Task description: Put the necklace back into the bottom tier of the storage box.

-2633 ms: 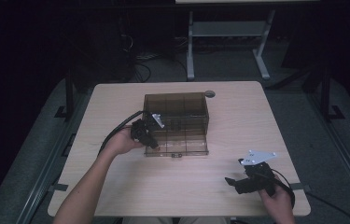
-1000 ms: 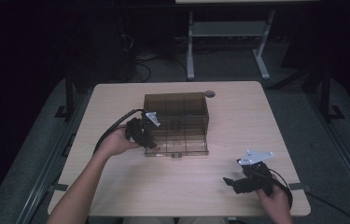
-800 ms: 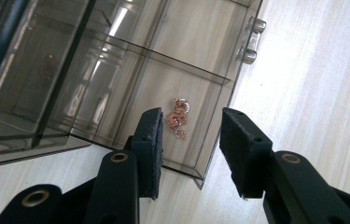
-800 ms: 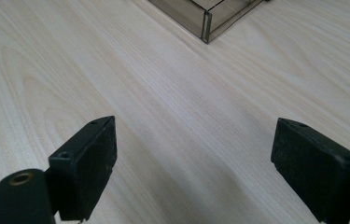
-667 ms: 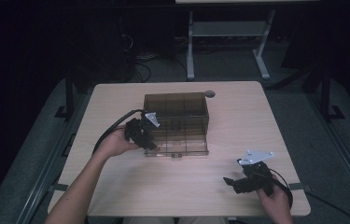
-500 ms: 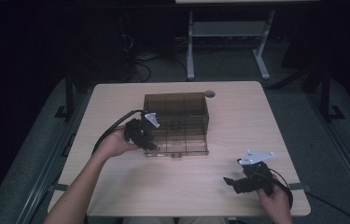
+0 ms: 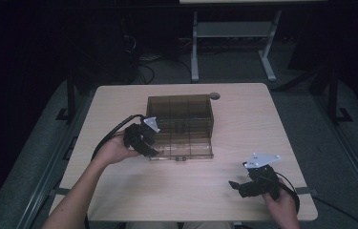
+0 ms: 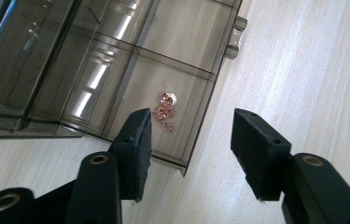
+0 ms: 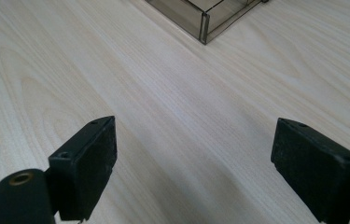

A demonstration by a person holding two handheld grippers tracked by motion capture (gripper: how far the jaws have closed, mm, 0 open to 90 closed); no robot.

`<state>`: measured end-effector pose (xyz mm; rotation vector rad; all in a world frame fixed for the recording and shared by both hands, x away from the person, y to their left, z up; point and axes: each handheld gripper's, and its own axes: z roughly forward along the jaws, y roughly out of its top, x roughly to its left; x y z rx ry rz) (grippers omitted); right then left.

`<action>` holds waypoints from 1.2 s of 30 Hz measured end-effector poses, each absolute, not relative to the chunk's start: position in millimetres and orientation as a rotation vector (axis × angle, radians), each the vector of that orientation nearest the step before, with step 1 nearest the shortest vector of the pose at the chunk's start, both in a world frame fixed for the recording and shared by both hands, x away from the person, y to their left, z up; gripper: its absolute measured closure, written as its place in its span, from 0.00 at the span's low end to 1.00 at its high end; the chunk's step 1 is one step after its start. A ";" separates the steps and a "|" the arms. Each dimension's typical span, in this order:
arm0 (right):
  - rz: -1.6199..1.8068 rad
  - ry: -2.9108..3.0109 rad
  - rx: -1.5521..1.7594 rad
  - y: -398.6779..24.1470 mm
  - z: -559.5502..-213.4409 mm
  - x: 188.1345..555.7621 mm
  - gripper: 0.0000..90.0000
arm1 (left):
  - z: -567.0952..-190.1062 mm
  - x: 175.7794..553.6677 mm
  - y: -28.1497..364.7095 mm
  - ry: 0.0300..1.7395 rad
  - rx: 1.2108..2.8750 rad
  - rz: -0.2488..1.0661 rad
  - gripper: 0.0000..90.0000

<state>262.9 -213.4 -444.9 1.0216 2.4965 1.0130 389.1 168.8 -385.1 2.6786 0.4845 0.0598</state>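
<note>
Where it lies, pink jewellery (image 8: 164, 111) glitters, tangled.

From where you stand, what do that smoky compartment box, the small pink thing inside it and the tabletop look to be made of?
The compartment box looks like smoke-tinted clear plastic: glossy, with light streaks, and the table's grain shows through it. The small pink thing glints like metal or beads, perhaps a fine chain; too small to tell. The tabletop shows pale wood grain with a smooth matte finish, possibly laminate.

- A small pink, glittery trinket (image 8: 164, 111) lies loose in a near corner compartment of the organizer.
- The smoky transparent compartment box (image 7: 181, 125) sits open mid-table, its lid standing upright behind.
</note>
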 end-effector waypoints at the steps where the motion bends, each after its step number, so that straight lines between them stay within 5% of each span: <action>1: 1.011 2.496 1.022 -213.4 -444.9 262.9 0.15 | -384.6 388.1 169.7 0.479 2.684 0.065 0.50; 36: 1.006 2.498 1.014 -214.4 -446.1 264.1 0.15 | -391.0 356.6 184.4 0.475 2.651 0.095 0.41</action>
